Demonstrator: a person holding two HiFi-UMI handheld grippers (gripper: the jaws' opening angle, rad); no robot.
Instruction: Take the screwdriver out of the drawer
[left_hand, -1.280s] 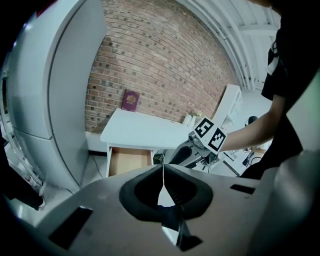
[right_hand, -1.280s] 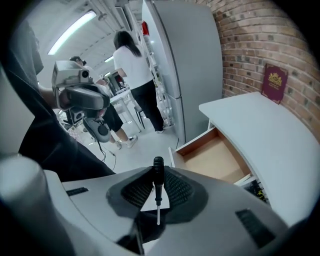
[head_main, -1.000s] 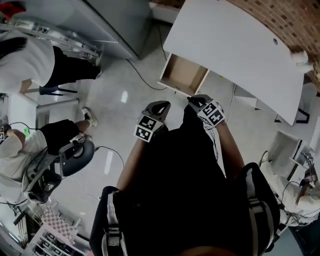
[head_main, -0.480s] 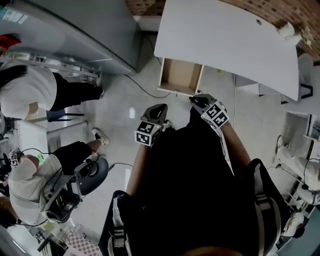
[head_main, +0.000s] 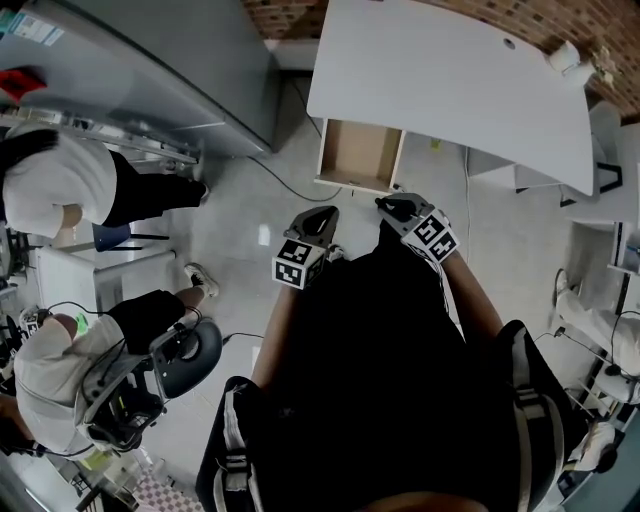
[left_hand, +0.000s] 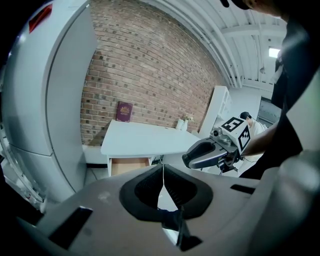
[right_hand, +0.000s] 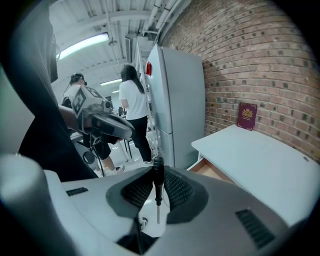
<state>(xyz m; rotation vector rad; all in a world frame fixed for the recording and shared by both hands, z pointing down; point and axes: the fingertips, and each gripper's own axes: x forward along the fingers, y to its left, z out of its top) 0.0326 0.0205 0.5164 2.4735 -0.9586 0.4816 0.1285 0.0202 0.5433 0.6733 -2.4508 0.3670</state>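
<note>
Desk (head_main: 450, 80) drawer (head_main: 358, 155) open | right hand-held gripper (right_hand: 158, 172) clamps screwdriver (right_hand: 158, 186), unseen from head view

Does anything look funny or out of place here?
Only the drawer under the white desk: it is pulled out and looks empty. The screwdriver sits clamped in the right gripper instead.

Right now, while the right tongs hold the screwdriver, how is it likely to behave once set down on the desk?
Probably stiff: the screwdriver stands straight in the right tongs, with no sag. Its slim, rounded handle looks apt to roll on the desk. It seems light, since a pinch on the handle alone holds it.
</note>
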